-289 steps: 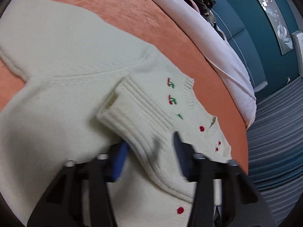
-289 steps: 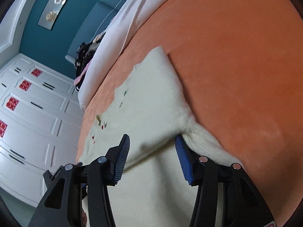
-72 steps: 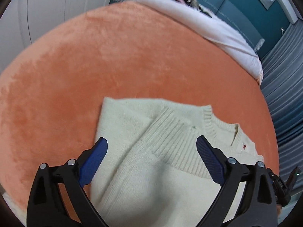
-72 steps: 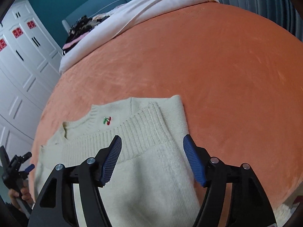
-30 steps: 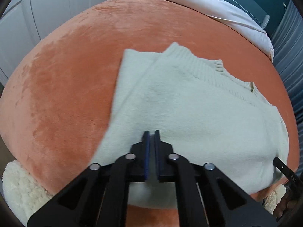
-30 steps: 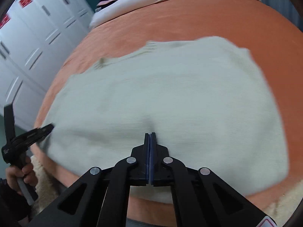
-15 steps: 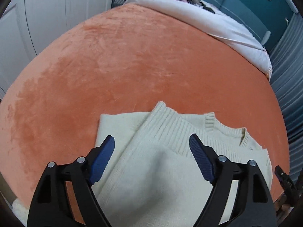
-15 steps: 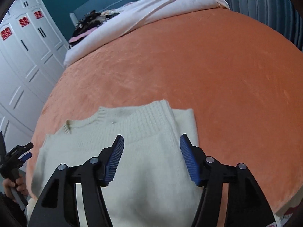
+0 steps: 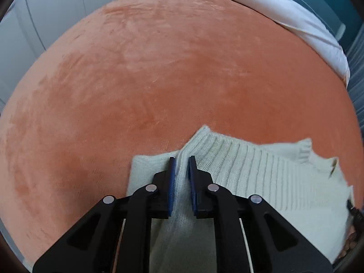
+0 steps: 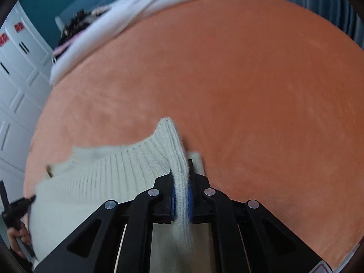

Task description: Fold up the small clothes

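Observation:
A cream knitted sweater point(image 9: 261, 170) lies folded on the orange blanket point(image 9: 182, 68), its ribbed hem turned up over the body. My left gripper point(image 9: 181, 166) is shut on the hem's left corner. In the right wrist view the same sweater point(image 10: 102, 177) spreads to the left, and my right gripper point(image 10: 180, 173) is shut on the hem's right corner. Both corners stand lifted a little above the blanket. The sweater's near part is hidden under the grippers.
A white duvet point(image 9: 284, 9) lies along the far edge of the bed, with dark patterned clothes point(image 10: 77, 22) on it. White wardrobe doors point(image 10: 16, 68) stand to the left. The other gripper and the hand holding it point(image 10: 16, 227) show at the lower left.
Half a second ago both grippers were open above the folded sweater. Now both have closed on the ribbed hem's corners, and the hem is pinched up between the fingers.

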Action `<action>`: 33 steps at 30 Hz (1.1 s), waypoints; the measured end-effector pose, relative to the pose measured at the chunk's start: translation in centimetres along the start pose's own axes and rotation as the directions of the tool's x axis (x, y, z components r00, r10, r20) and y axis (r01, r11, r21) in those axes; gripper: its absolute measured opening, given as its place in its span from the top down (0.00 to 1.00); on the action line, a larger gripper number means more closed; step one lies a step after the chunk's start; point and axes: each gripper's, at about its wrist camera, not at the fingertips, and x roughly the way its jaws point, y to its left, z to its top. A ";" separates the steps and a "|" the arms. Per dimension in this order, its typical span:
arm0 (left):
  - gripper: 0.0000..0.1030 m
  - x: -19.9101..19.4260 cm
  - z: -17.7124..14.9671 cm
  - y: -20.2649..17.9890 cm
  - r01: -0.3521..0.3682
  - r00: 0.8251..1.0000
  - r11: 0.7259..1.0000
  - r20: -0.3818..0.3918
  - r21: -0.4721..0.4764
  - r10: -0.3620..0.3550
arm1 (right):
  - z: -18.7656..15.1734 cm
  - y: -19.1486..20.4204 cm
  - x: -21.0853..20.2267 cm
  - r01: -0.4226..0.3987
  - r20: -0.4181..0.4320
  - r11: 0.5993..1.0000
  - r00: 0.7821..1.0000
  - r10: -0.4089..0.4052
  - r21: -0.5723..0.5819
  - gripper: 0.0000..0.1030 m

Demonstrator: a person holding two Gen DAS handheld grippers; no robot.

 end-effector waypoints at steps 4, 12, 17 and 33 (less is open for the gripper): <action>0.86 -1.0 0.5 -1.2 -0.019 1.000 1.000 0.004 0.014 0.019 | 0.2 2.1 -1.7 -0.026 0.037 0.998 0.999 0.028 -0.054 0.87; 0.62 -11.5 -5.6 -3.4 0.190 0.973 0.982 0.136 -0.023 -0.185 | -7.0 8.9 -9.2 -0.190 0.061 0.969 0.977 0.202 -0.159 0.76; 0.59 -9.3 -12.0 -5.0 0.125 0.992 0.991 -0.003 0.049 -0.125 | -13.7 11.4 -7.6 -0.181 -0.078 0.945 0.983 0.166 -0.272 0.89; 0.07 -11.4 -17.3 7.5 0.202 0.979 0.897 0.092 -0.392 -0.181 | -16.2 -5.0 -10.8 -0.106 -0.069 0.981 0.991 0.118 0.162 0.35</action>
